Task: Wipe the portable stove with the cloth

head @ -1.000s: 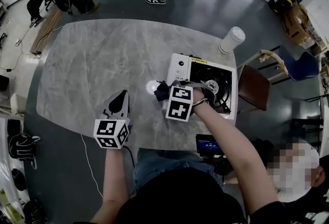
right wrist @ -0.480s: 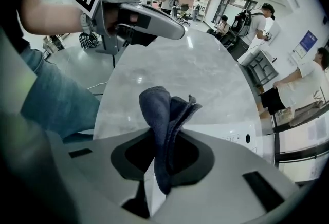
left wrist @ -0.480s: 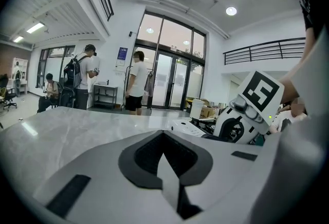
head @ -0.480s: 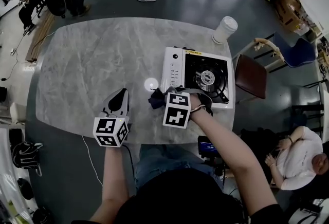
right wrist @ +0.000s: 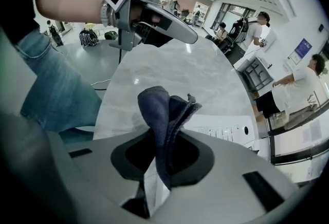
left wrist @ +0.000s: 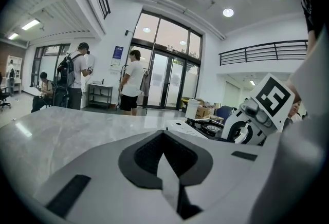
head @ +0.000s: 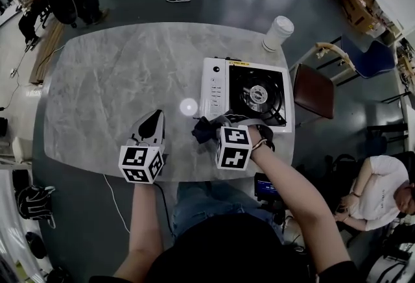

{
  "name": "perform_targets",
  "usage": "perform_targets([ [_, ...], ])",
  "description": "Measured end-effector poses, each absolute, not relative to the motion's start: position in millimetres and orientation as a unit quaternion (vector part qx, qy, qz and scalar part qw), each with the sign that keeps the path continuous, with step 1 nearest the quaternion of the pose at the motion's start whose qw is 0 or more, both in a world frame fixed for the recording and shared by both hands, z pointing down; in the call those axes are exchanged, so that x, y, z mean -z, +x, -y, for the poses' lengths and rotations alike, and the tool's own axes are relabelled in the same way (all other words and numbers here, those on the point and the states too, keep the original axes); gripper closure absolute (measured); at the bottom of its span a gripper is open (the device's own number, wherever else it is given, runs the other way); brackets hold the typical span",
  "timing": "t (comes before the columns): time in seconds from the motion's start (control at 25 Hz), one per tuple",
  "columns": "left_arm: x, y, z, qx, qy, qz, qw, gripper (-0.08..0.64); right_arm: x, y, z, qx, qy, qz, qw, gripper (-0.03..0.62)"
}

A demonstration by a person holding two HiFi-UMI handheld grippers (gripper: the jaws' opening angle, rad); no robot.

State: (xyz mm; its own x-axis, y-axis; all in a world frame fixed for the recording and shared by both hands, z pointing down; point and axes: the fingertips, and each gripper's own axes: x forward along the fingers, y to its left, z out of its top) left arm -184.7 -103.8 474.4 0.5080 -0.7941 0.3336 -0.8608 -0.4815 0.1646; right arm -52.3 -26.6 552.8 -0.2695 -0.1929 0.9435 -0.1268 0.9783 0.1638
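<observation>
Right gripper (head: pixel 219 127) has pulled back toward the near edge: a second ago it sat over the near-left part of the portable stove (head: pixel 215 86), now it's at the stove's near-left corner, jaws clamped on the dark cloth (head: pixel 202 131), which bunches just off that corner above the table (head: pixel 110 80). Looks like the end of a wipe stroke or a reset, and the far side likely still needs a pass. Left gripper (head: pixel 153 121) hasn't moved, jaws closed on nothing, parked on the table well left of the stove.
</observation>
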Motion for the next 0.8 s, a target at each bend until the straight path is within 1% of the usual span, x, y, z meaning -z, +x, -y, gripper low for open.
perform_targets([
  [0.32,-472,-168,104,-0.114,0.864,0.466,0.152,0.552,-550,-37,16,-0.010,0.130,0.796,0.592,0.515],
  [0.64,-472,-151,104,-0.119,0.870,0.455,0.148,0.552,-529,-36,7,-0.005,0.152,0.801,0.578,0.515],
  [0.8,-472,-146,102,-0.122,0.871,0.452,0.147,0.552,-533,-24,8,-0.019,0.165,0.786,0.596,0.515],
])
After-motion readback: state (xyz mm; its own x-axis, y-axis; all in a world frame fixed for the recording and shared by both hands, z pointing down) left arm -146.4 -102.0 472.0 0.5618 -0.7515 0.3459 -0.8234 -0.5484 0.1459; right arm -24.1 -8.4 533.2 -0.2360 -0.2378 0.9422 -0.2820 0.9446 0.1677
